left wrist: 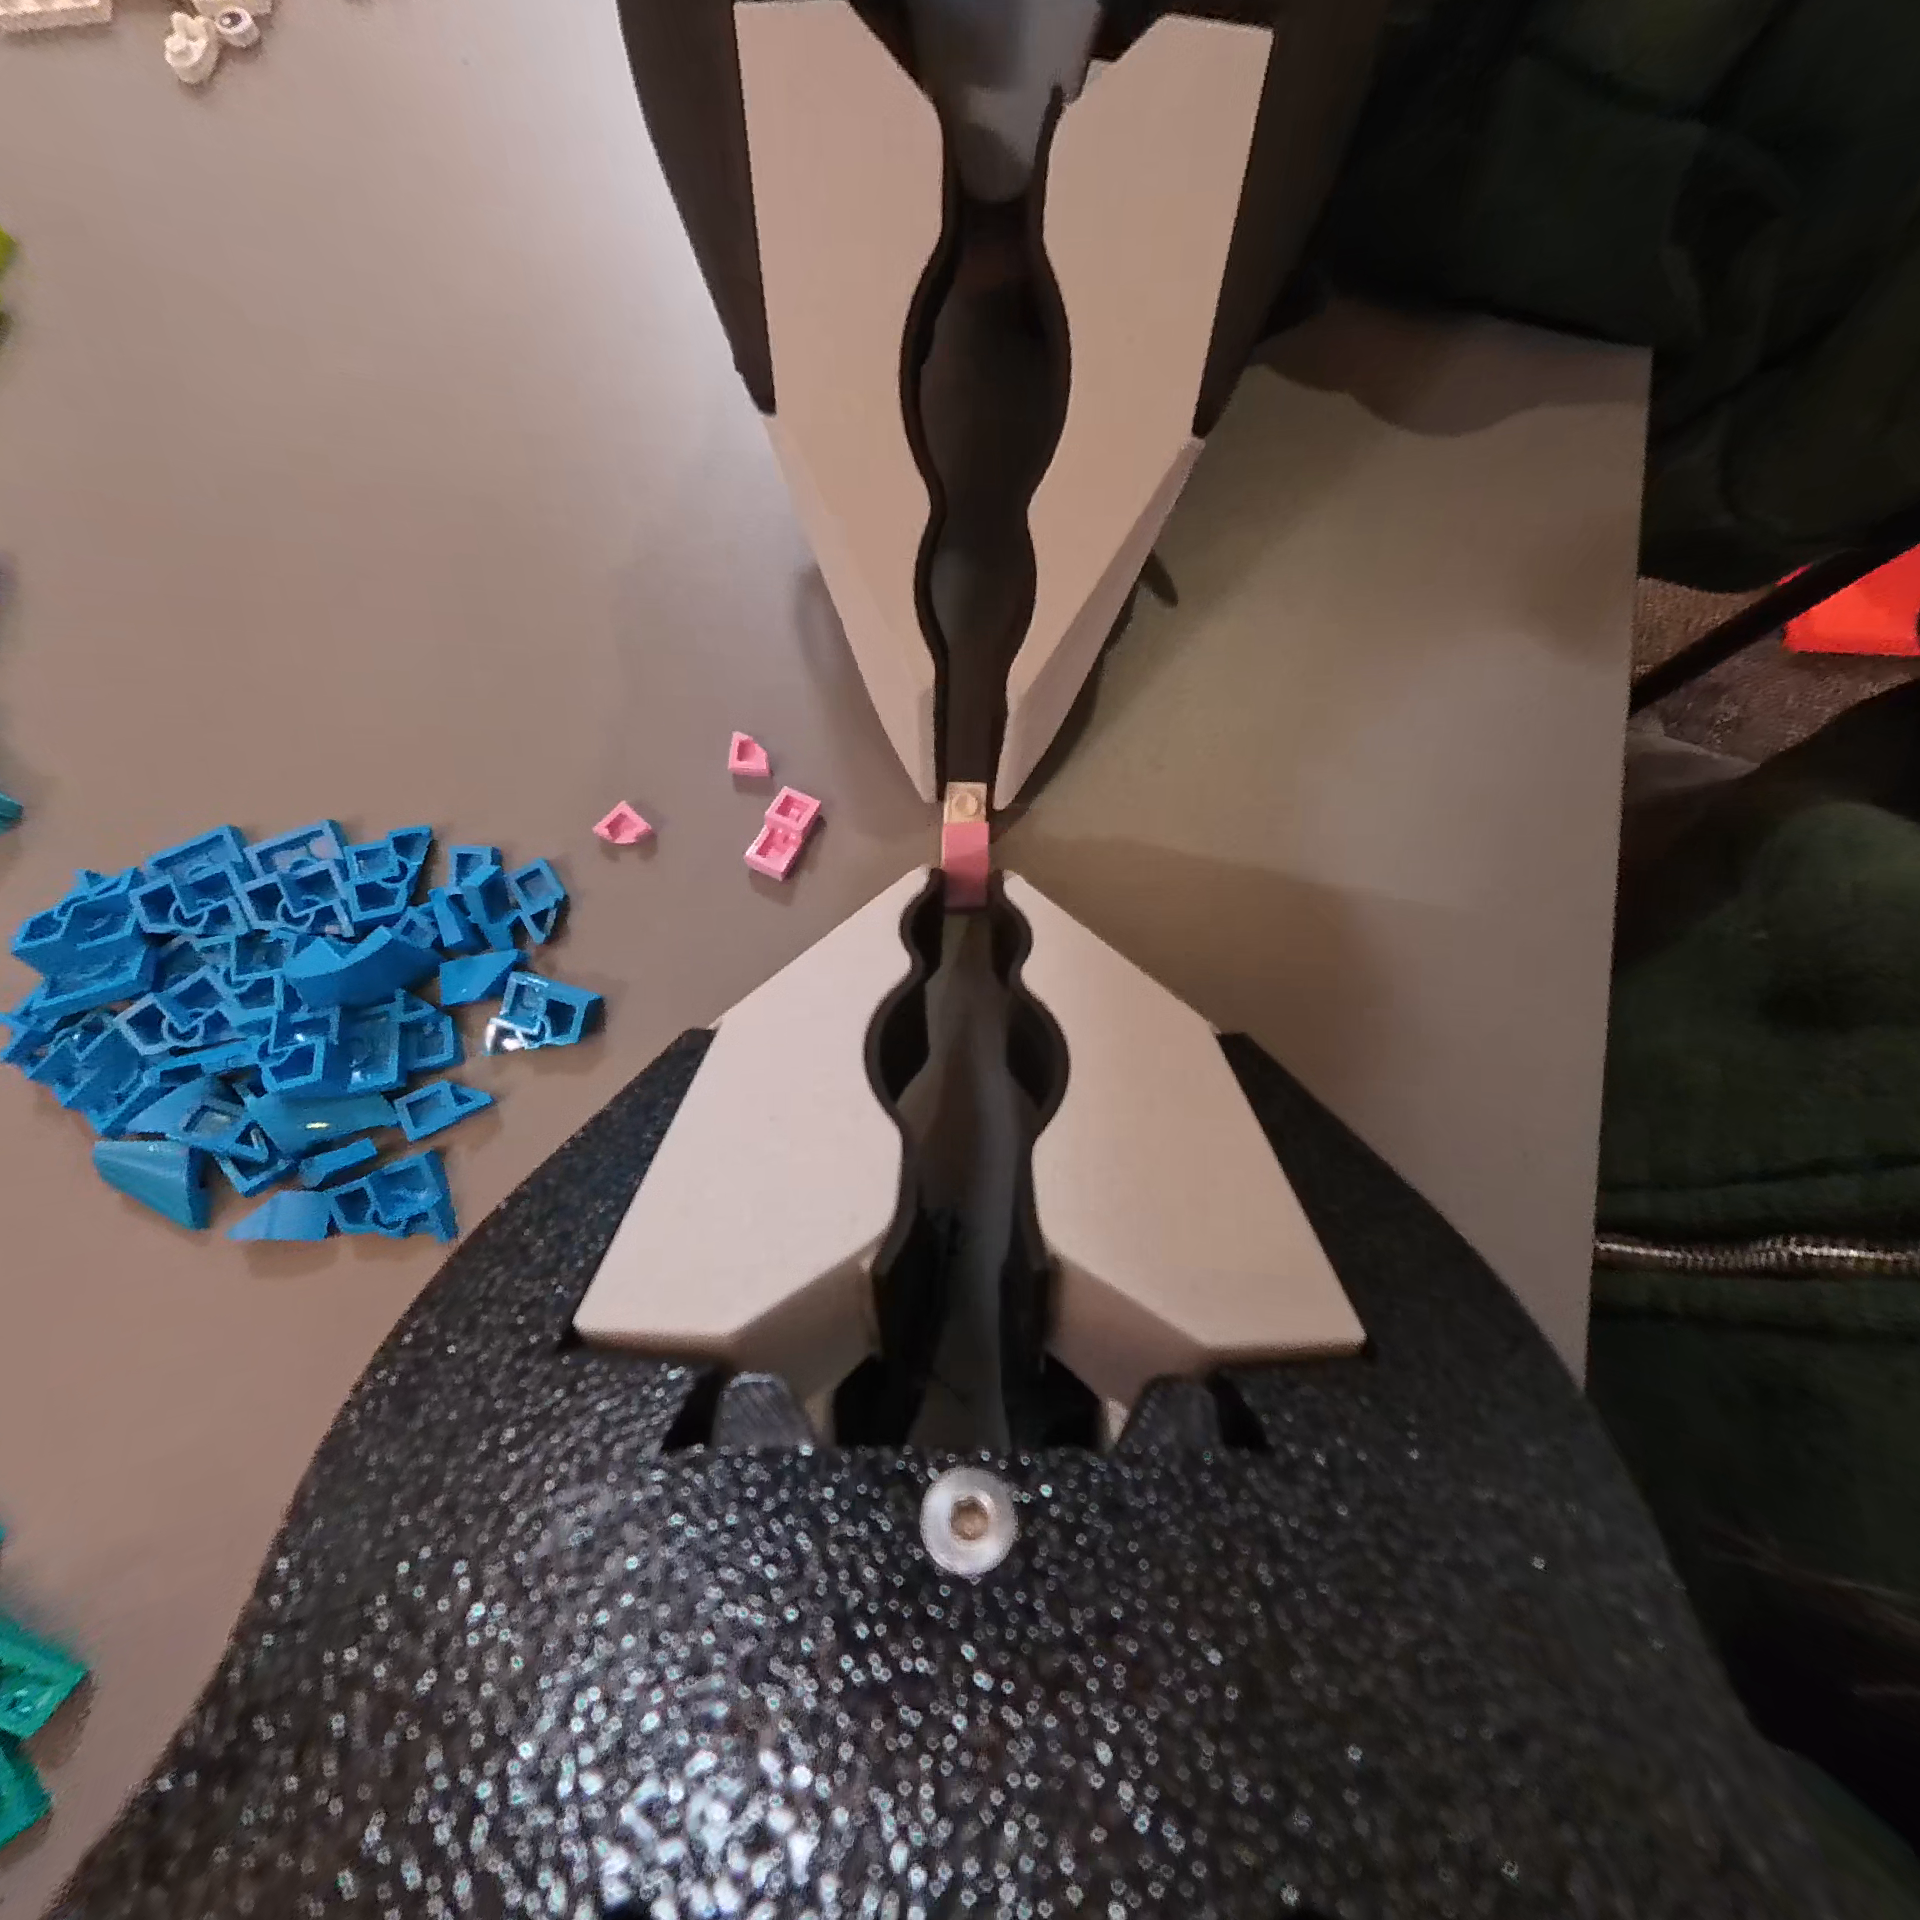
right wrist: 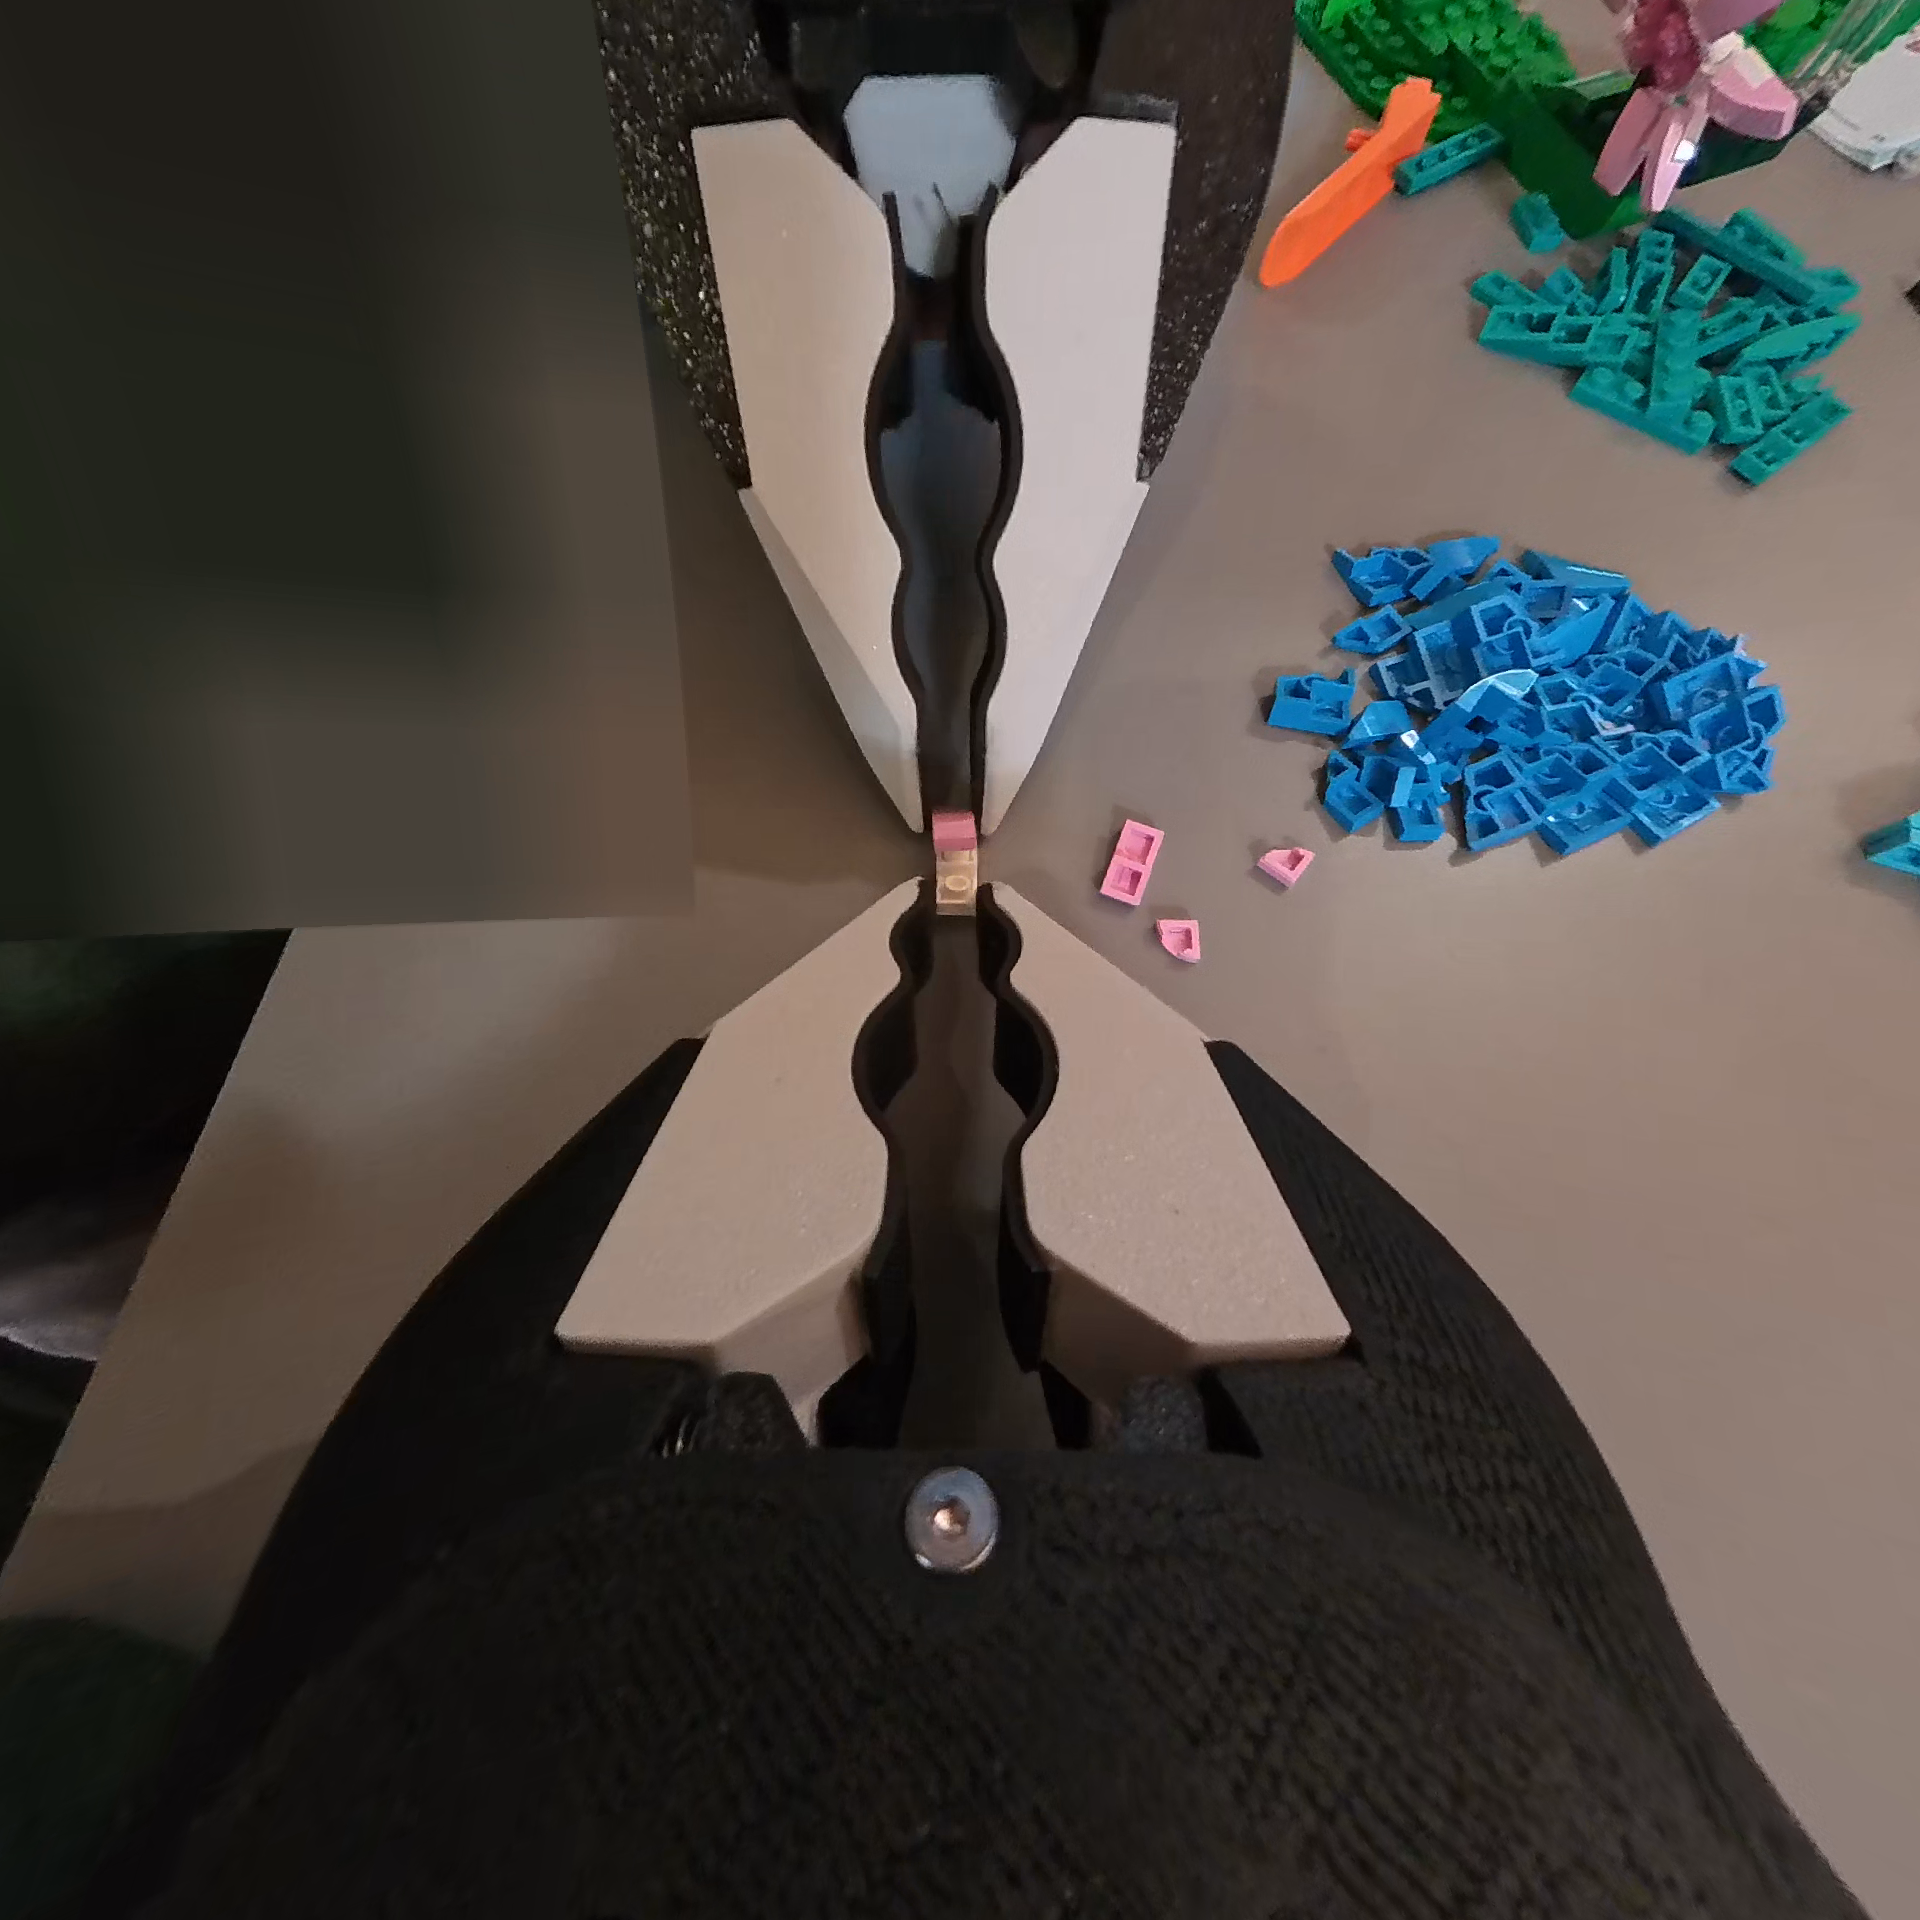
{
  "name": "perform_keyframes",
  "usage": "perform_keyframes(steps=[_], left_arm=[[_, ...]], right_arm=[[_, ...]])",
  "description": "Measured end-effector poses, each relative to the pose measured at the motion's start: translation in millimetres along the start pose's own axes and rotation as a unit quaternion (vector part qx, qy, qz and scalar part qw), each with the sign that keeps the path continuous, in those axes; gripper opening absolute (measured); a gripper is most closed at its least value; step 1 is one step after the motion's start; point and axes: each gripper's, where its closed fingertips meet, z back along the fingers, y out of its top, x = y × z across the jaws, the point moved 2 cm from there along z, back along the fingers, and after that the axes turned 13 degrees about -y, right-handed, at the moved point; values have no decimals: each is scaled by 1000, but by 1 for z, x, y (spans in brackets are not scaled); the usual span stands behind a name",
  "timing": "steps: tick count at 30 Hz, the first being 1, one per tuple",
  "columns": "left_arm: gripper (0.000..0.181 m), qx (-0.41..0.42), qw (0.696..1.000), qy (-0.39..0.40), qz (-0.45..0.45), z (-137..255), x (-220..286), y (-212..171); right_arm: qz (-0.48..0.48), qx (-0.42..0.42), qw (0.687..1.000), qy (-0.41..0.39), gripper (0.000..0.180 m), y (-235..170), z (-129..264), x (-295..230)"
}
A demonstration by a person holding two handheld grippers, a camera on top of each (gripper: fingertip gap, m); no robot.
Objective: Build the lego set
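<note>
My left gripper (left wrist: 964, 896) is shut on a small pink lego piece (left wrist: 966, 868). My right gripper (right wrist: 954, 902) is shut on a small tan piece (right wrist: 956, 881). The two grippers meet tip to tip above the table near its edge, and the pink and tan pieces touch end to end between them. The right gripper (left wrist: 966, 792) shows opposite in the left wrist view, with the tan piece (left wrist: 966, 802). The left gripper (right wrist: 954, 821) shows opposite in the right wrist view, with the pink piece (right wrist: 954, 829). Three loose pink pieces (right wrist: 1130, 857) lie on the table beside the tips.
A pile of blue pieces (right wrist: 1538, 696) lies past the pink ones; it also shows in the left wrist view (left wrist: 281, 1018). A teal pile (right wrist: 1683, 332), an orange piece (right wrist: 1351, 197) and a green build with a pink flower (right wrist: 1683, 104) sit farther off. A person in dark green clothing (left wrist: 1766, 935) is at the table edge. Left and right tips are no more than a few centimetres apart.
</note>
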Motion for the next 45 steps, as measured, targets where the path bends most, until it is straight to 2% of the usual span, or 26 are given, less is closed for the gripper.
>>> perform_keyframes(steps=[1,45], left_arm=[[6,-3,1000,-1,1,0,0,0],[6,-9,1000,-22,13,1,1,-1]], right_arm=[[-1,2,1000,0,6,0,0,0],[-1,-5,1000,1,6,0,-3,-1]])
